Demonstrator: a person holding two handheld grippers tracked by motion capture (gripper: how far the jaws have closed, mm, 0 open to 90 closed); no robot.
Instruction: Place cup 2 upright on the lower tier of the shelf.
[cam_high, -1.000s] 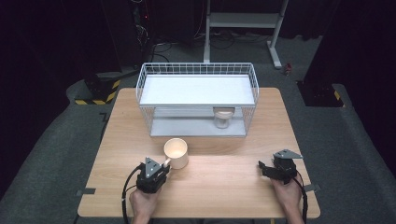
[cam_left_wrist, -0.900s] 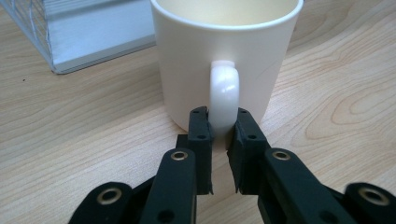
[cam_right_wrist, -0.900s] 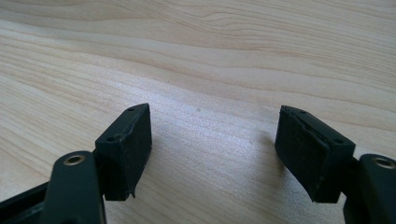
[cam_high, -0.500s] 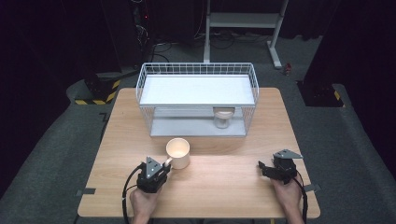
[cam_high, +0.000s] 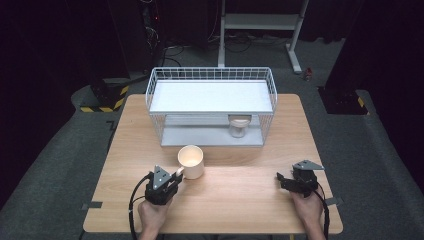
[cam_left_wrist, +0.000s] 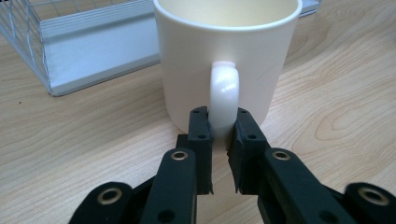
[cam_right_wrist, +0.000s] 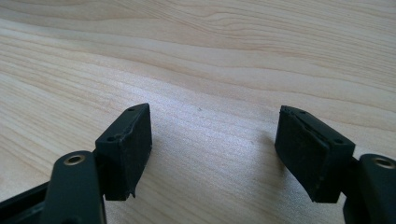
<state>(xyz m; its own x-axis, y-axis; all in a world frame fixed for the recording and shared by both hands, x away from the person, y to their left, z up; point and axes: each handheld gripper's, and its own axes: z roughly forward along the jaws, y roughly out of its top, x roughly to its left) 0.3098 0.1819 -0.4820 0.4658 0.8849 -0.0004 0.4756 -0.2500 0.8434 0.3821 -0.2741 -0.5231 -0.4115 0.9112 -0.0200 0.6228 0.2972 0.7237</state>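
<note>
A cream mug (cam_high: 191, 161) stands upright on the wooden table (cam_high: 240, 190), just in front of the wire rack. My left gripper (cam_high: 176, 175) is shut on the mug's handle (cam_left_wrist: 224, 100), its two black jaws pinching the loop low down from both sides. The mug (cam_left_wrist: 227, 60) looks empty inside. My right gripper (cam_high: 281, 180) rests near the table's front right, open, its jaws spread wide over bare wood (cam_right_wrist: 215, 140) with nothing between them. A second pale cup (cam_high: 239, 125) sits on the rack's lower shelf, to the right.
The white two-level wire rack (cam_high: 211, 102) takes up the back middle of the table; its lower shelf edge (cam_left_wrist: 93, 46) lies close behind the mug. Dark floor, a stand and cables lie beyond the table.
The mug has shifted slightly to the right and toward the rack with my left gripper on its handle. The right gripper has stayed put.
</note>
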